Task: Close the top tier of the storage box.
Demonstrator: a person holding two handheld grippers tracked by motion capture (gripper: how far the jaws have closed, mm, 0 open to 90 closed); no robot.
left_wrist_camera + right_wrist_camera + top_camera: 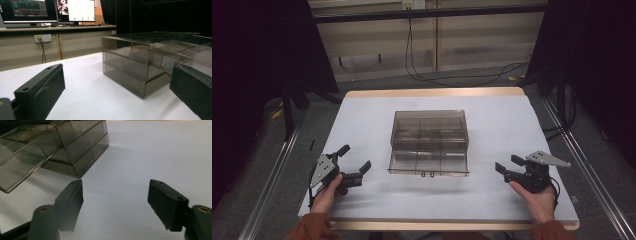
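Smoky clear drawer box [430, 135] sits mid-table [512, 125], one drawer pulled out toward 6 o'clock. Left gripper [354, 158] at 8 o'clock, right gripper [508, 166] at 4 o'clock. Both w/ jaws wide apart, holding nothing.

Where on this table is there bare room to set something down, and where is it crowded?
Bare white table lies on both sides of the smoky plastic drawer box, behind it to the far edge, and along the near edge between the left gripper and right gripper. Tightest is the front of the box, where its pulled-out drawer juts forward.
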